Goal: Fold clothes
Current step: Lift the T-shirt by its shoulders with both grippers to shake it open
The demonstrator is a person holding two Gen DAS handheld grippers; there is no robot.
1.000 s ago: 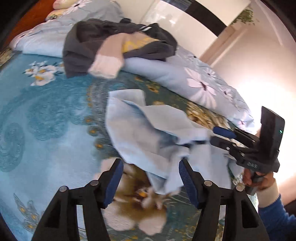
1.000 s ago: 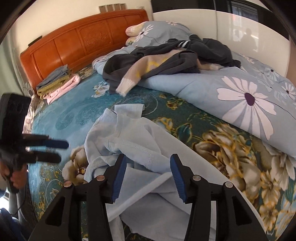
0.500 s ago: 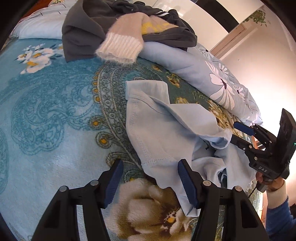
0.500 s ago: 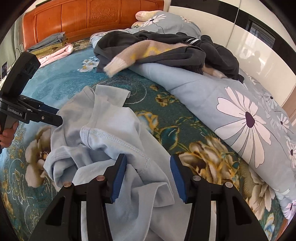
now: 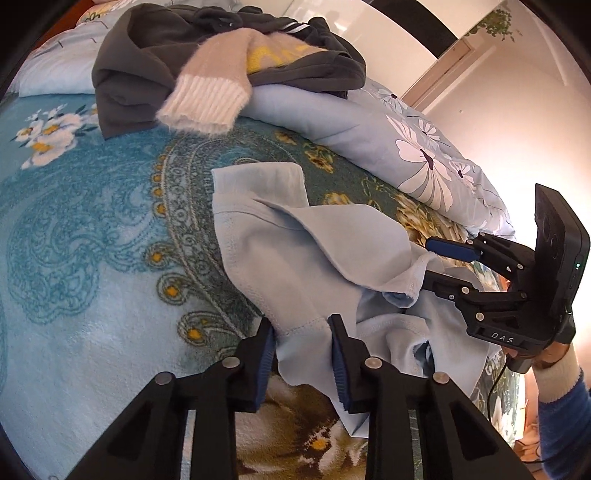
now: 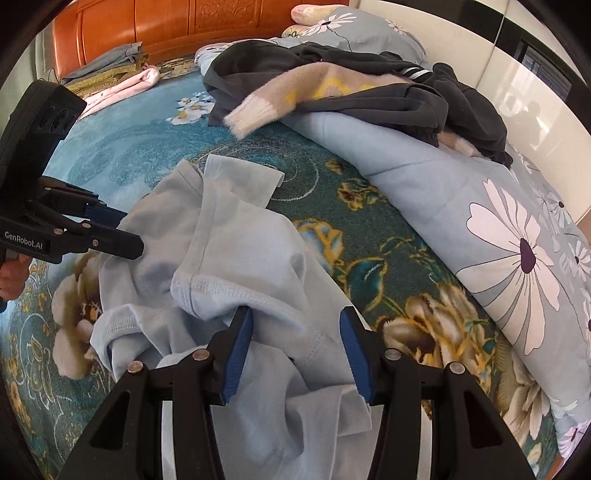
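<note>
A crumpled light blue shirt (image 5: 295, 258) lies on the patterned bed cover; it also shows in the right wrist view (image 6: 236, 251). My left gripper (image 5: 301, 334) is part open, its fingers on either side of the shirt's stitched hem at the near edge. My right gripper (image 6: 295, 328) is open, with a raised fold of the shirt's hem between its fingers. The right gripper shows in the left wrist view (image 5: 436, 266), one finger hidden under cloth. The left gripper shows in the right wrist view (image 6: 118, 230) at the shirt's left edge.
A pile of dark and beige garments (image 6: 332, 88) lies on a rolled floral duvet (image 6: 480, 206) at the far side. Folded clothes (image 6: 110, 74) are stacked by the orange headboard (image 6: 184, 22). The teal bed cover (image 5: 92, 221) stretches to the left.
Both grippers have moved closer to the shirt. My left gripper's fingers have narrowed around the near hem. The right gripper now has a hem fold between its fingers.
</note>
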